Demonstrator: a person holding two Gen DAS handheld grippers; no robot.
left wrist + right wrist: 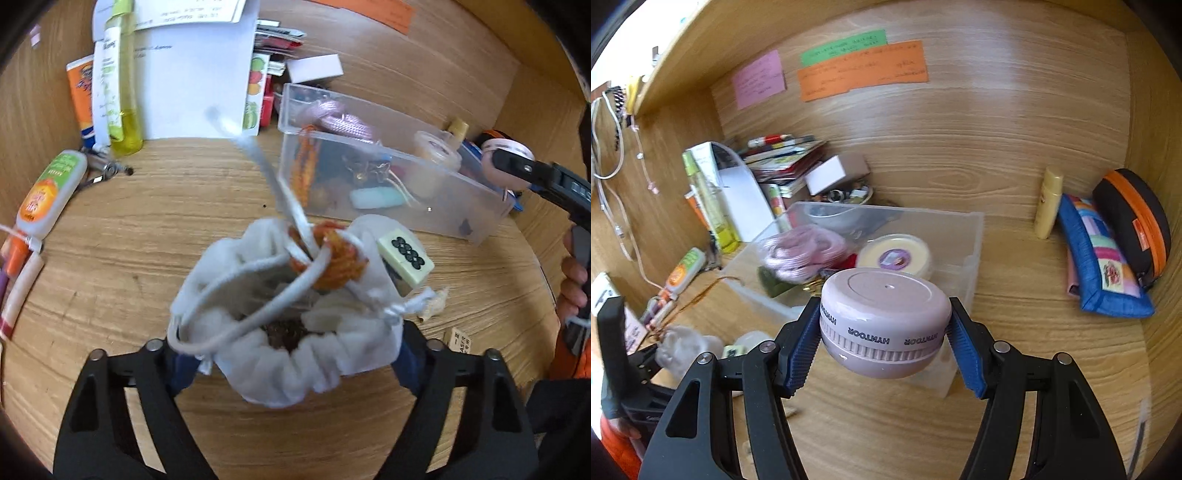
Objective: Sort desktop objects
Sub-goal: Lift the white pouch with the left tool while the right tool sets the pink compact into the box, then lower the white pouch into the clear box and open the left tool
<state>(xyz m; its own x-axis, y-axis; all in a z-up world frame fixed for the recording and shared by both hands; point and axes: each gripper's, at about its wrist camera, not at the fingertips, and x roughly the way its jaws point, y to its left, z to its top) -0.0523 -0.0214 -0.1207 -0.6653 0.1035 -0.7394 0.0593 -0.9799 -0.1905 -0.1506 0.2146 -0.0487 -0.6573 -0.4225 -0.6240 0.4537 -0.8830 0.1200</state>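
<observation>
– Pads of the left gripper [295,360] are pressing both sides of the white drawstring pouch [258,384], which is sitting on the desk [147,229] with its mouth gaping. What is worrying you?

– That mahjong tile [404,258] is perching on the rim. If the soft cloth is buckling under the squeeze, I'm expecting it to tumble off. The orange knitted piece [332,266] is lying loose at the mouth too, and the cord [258,306] is looping free, asking to snag.

– And the right gripper [884,343]?

– It is clamping the pink round device [882,295], hanging over the near edge of the clear box [971,236]. The pads are biting only on curved sides, so I'm guessing a tilt is risking a slip.

– Onto what?

– The cream tub [894,254] and pink cord bundle [801,251] are lying inside.
</observation>
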